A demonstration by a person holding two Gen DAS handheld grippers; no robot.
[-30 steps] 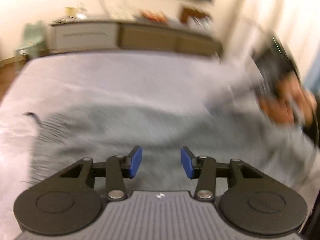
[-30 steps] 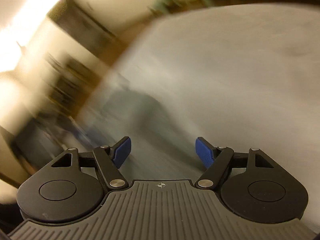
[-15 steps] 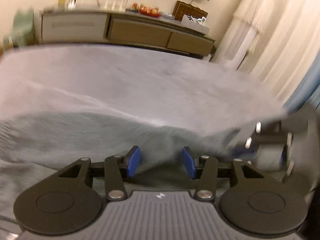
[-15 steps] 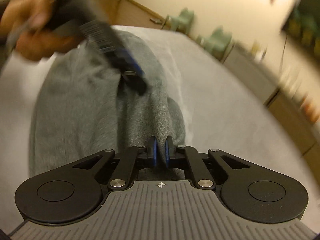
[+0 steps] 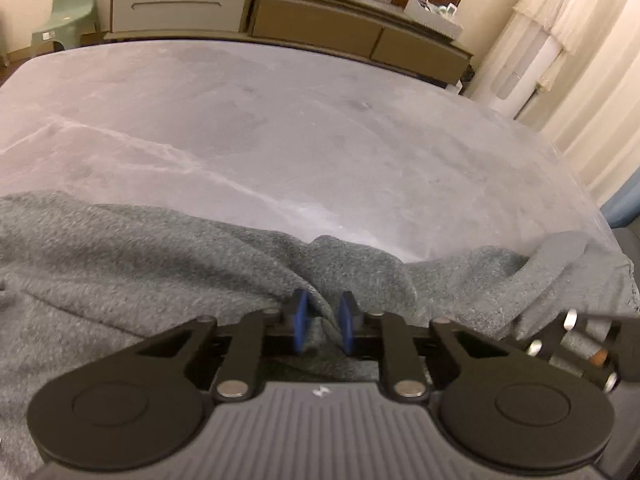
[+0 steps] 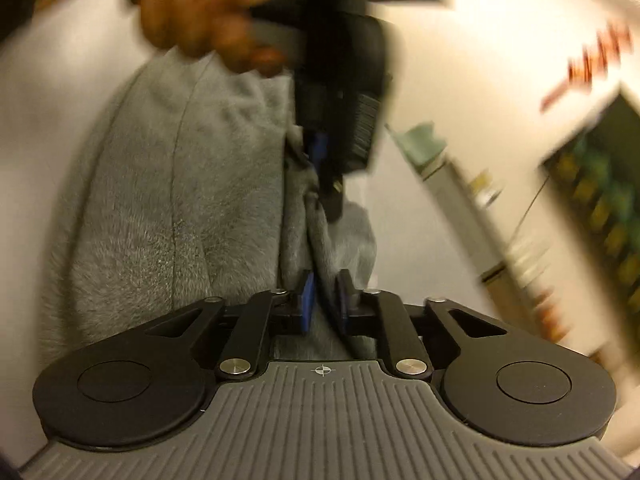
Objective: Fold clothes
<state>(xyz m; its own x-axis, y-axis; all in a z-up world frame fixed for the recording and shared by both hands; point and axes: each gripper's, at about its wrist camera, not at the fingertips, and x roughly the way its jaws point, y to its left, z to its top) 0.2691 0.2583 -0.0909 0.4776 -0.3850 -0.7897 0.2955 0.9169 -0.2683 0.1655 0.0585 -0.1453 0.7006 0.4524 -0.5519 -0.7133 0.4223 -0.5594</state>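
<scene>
A wide bed covered in pale grey plush fills most of the left wrist view, and everything here is placed against it. Beyond its far edge runs a long low sideboard against the wall, with a small green chair off the bed's far left corner and pale curtains past its right side. The grey knitted garment lies bunched along the bed's near edge, spreading from the left side across to the right, with a raised fold at the middle. The left gripper sits over that fold at the bed's near edge; its blue fingers are closing, a ridge of the knit stands between them and the cloth is bunched against both pads. The right gripper shows in its own blurred view, low over the garment on the bed; its fingers are opening with a narrow pleat of the fabric between them, and whether the pads press on it cannot be told through the blur. In that view a hand grips the left gripper just above the cloth.
</scene>
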